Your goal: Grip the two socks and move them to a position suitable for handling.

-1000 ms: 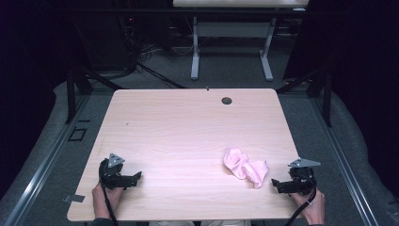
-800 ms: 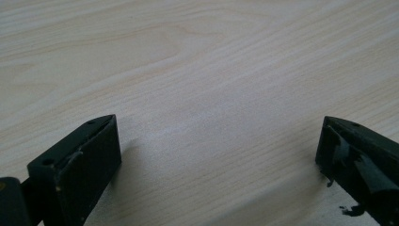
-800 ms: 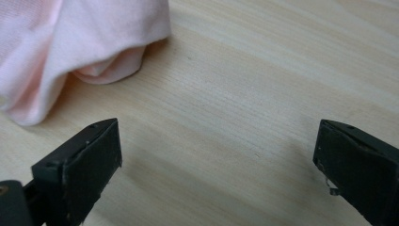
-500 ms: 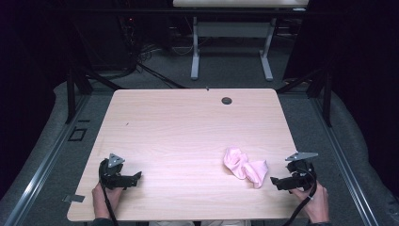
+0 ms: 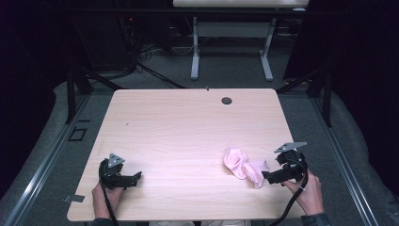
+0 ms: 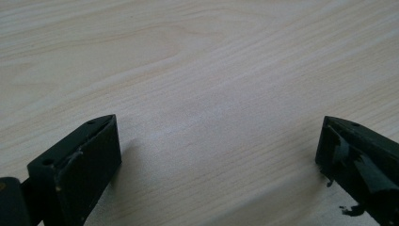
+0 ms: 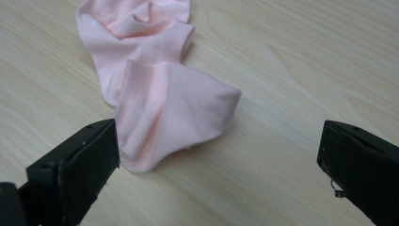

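From above, your light wooden table [image 5: 188, 136] stands on grey carpet in a dark room, with a second table's white legs [image 5: 195, 52] behind it and a small dark hole [image 5: 227, 100] near its far edge. The pink sock [image 5: 244, 166] lies crumpled near the front right corner, its long axis running from upper left down toward your right gripper [image 5: 266, 177], whose tips sit just beside the sock's near end. Your left gripper [image 5: 136, 176] rests low at the front left, well apart from the sock. In the left gripper view you see bare wood grain [image 6: 211, 94] between the two black jaws, which are spread wide with nothing between them. The right gripper view gives you what the high view cannot: the sock [image 7: 155, 89] is soft knit, folded over itself, with a bunched, creased end far off and a rounded, smoother end toward you. It runs away from the jaws toward the upper left. The jaws are spread wide; the left one lies against the sock's near edge, though contact is unclear.
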`<state>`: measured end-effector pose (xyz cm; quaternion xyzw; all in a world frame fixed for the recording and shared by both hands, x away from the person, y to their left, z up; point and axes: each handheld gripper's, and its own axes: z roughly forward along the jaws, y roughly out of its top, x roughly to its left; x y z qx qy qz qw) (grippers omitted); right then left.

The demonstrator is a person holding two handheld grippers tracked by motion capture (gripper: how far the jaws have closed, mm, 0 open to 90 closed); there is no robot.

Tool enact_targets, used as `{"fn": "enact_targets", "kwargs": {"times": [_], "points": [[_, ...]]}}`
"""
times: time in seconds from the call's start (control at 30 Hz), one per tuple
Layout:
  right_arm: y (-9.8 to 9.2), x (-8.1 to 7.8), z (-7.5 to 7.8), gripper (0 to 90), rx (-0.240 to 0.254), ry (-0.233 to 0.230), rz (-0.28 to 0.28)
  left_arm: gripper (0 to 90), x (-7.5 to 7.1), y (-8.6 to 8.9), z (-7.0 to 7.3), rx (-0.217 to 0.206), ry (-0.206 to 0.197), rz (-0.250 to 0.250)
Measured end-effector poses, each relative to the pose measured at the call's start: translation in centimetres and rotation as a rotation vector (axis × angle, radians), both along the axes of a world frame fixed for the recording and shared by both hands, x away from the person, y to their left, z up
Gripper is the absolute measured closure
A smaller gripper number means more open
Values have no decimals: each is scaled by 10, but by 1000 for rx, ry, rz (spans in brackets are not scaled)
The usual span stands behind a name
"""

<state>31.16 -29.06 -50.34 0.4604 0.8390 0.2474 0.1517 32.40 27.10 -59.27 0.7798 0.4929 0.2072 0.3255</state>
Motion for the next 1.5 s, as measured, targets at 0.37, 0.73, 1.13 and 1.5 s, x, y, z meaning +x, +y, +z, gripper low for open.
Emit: {"fn": "enact_targets", "kwargs": {"times": [0.37,0.73,1.13,1.5], "points": [[28,13,10,0,-24,21,82,6,0,0,0,0,0,0],[58,29,13,0,-16,56,158,6,0,0,0,2,1,-2],[88,56,-2,29,-37,159,217,6,0,0,0,0,0,1],[104,83,-32,243,-47,244,199,5,0,0,0,1,0,0]]}}
